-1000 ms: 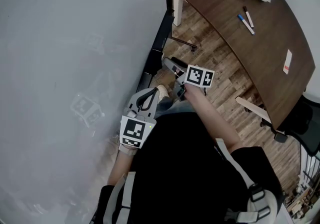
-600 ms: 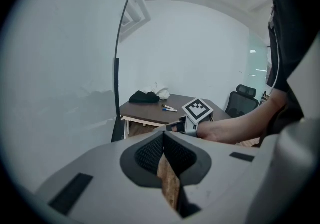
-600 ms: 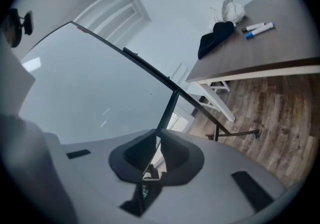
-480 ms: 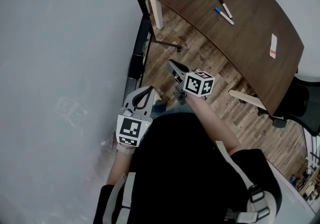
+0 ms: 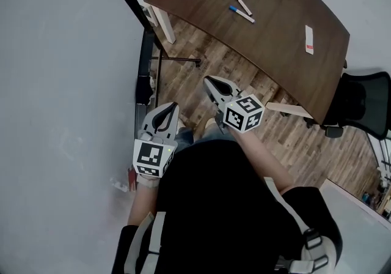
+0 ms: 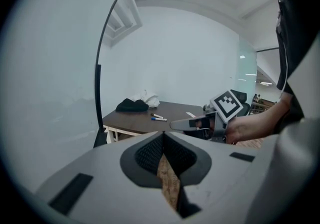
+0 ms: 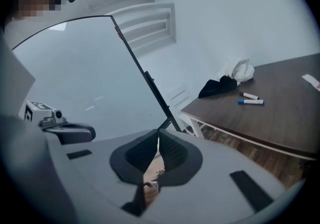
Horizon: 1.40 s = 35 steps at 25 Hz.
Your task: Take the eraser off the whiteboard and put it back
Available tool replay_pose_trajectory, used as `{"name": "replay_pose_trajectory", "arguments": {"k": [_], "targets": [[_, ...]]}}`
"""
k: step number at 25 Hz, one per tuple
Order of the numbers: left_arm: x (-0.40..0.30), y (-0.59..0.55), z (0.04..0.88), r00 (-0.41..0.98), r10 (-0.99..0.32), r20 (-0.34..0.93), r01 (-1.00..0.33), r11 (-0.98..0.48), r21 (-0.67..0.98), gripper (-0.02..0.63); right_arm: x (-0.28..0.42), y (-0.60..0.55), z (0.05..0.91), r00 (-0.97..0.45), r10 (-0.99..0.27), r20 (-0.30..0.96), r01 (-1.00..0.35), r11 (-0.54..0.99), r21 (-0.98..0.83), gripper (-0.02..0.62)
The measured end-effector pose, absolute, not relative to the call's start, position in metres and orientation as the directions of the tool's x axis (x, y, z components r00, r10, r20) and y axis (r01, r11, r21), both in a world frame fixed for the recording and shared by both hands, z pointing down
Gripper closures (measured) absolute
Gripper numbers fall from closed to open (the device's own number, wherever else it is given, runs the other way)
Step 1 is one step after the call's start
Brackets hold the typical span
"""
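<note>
looks like office meeting room. big black-framed whiteboard (image 5: 61, 83) along left, long curved dark wood table (image 5: 275, 40) near it with two markers (image 5: 242, 10) and paper slip (image 5: 309, 39) on top, black office chair (image 5: 360, 104) at table's end, plank wood floor (image 5: 195, 86), plain white walls (image 6: 190, 58).

Lighting: even, cool, diffuse indoor; no hard shadows. Whiteboard (image 5: 61, 83) pale grey with faint smudgy sheen, no harsh glare. Table (image 5: 275, 28) evenly lit. Head view: sharp, slightly bowed toward the edges. Both gripper views: strong fisheye, black round vignette, whiteboard frame (image 6: 97, 103) bent into a curve, near foreground soft. Small bright reflections on glass wall (image 6: 250, 73). Right gripper view mildly blurred overall.
</note>
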<state>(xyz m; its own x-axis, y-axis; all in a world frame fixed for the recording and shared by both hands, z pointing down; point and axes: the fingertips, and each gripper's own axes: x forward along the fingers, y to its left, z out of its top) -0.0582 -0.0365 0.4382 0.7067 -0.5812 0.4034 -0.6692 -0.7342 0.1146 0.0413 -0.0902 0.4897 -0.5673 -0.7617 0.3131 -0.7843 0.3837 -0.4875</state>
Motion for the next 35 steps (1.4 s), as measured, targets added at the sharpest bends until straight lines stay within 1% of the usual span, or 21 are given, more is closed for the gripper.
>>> {"name": "replay_pose_trajectory", "arguments": {"k": [9, 16, 23, 35], "targets": [[-0.021, -0.036, 0.424, 0.765, -0.539, 0.352, -0.608, -0.784, 0.121, 0.598, 0.099, -0.049, 0.436, -0.453, -0.846, 0.282, -0.882, 0.379, -0.280, 0.575], [0.007, -0.037, 0.405, 0.812, -0.497, 0.306, -0.547, -0.830, 0.106, 0.599, 0.130, -0.023, 0.390, -0.373, -0.899, 0.229, -0.924, 0.340, -0.174, 0.575], [0.021, -0.043, 0.385, 0.849, -0.466, 0.250, -0.500, -0.861, 0.092, 0.598, 0.150, -0.006, 0.361, -0.307, -0.931, 0.195, -0.951, 0.292, -0.103, 0.574], [0.029, -0.052, 0.359, 0.879, -0.430, 0.203, -0.450, -0.891, 0.059, 0.599, 0.165, 0.014, 0.334, -0.232, -0.957, 0.174, -0.972, 0.233, -0.013, 0.574]]}}
